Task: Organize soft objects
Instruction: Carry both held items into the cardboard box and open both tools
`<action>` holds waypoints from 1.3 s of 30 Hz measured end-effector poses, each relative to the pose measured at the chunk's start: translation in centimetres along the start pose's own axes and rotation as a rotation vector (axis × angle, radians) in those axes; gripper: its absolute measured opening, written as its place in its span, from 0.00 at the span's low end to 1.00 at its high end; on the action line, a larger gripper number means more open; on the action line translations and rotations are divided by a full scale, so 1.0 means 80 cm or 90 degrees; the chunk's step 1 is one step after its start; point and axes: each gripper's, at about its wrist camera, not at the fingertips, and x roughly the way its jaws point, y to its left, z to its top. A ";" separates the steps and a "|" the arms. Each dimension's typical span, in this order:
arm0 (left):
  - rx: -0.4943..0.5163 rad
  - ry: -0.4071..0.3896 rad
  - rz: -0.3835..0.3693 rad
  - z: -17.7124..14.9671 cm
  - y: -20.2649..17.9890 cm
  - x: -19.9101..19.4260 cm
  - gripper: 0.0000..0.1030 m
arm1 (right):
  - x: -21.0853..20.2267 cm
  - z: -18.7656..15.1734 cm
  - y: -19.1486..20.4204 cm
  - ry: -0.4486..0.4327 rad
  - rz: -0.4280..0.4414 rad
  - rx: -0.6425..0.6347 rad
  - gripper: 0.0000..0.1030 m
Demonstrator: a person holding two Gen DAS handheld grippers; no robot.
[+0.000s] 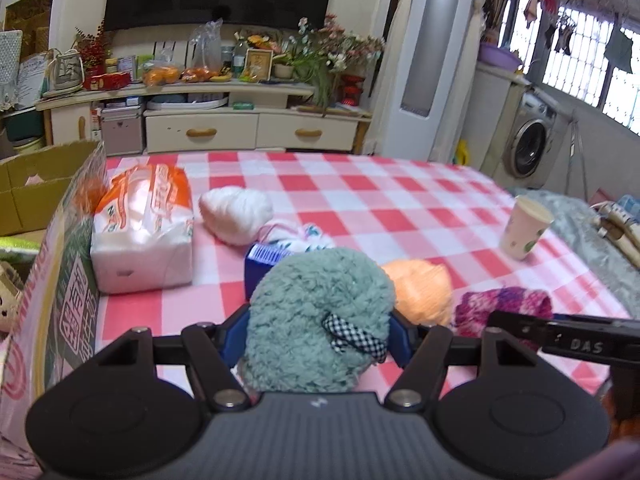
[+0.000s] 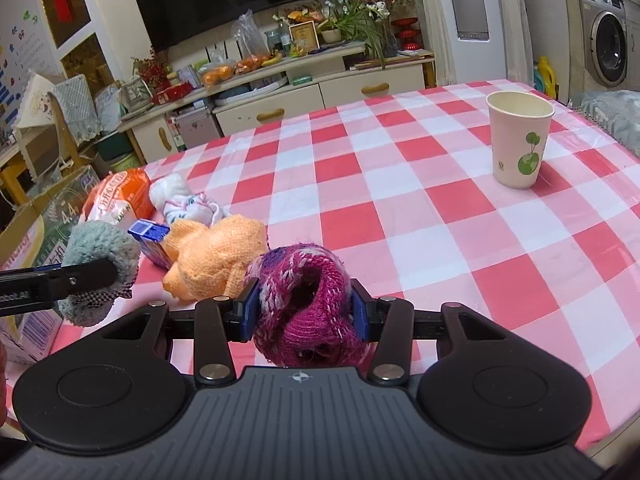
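My left gripper (image 1: 318, 330) is shut on a fluffy teal slipper (image 1: 316, 312) with a checked bow, held just above the checked tablecloth; it also shows in the right wrist view (image 2: 100, 264). My right gripper (image 2: 304, 308) is shut on a magenta knitted item (image 2: 306, 304), seen in the left wrist view (image 1: 502, 308) to the right. An orange knitted bundle (image 2: 216, 256) lies between them on the cloth. A white yarn ball (image 1: 236, 214), a patterned white sock (image 2: 192, 206), a blue box (image 2: 150, 238) and a tissue pack (image 1: 144, 224) lie at the left.
A paper cup (image 2: 518, 144) stands at the right of the table. A cardboard box (image 1: 60, 280) with printed sides stands at the table's left edge. A TV cabinet (image 1: 240, 124) and a washing machine (image 1: 528, 142) stand beyond the table.
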 end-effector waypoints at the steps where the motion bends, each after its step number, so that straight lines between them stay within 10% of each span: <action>1: -0.002 -0.004 -0.006 0.002 0.000 -0.003 0.65 | -0.002 0.001 0.000 -0.001 0.003 0.007 0.55; 20: -0.100 -0.120 -0.008 0.043 0.069 -0.079 0.65 | -0.032 0.062 0.095 -0.046 0.113 0.020 0.55; 39: -0.255 -0.148 0.213 0.052 0.210 -0.101 0.66 | 0.047 0.109 0.282 -0.053 0.268 -0.075 0.55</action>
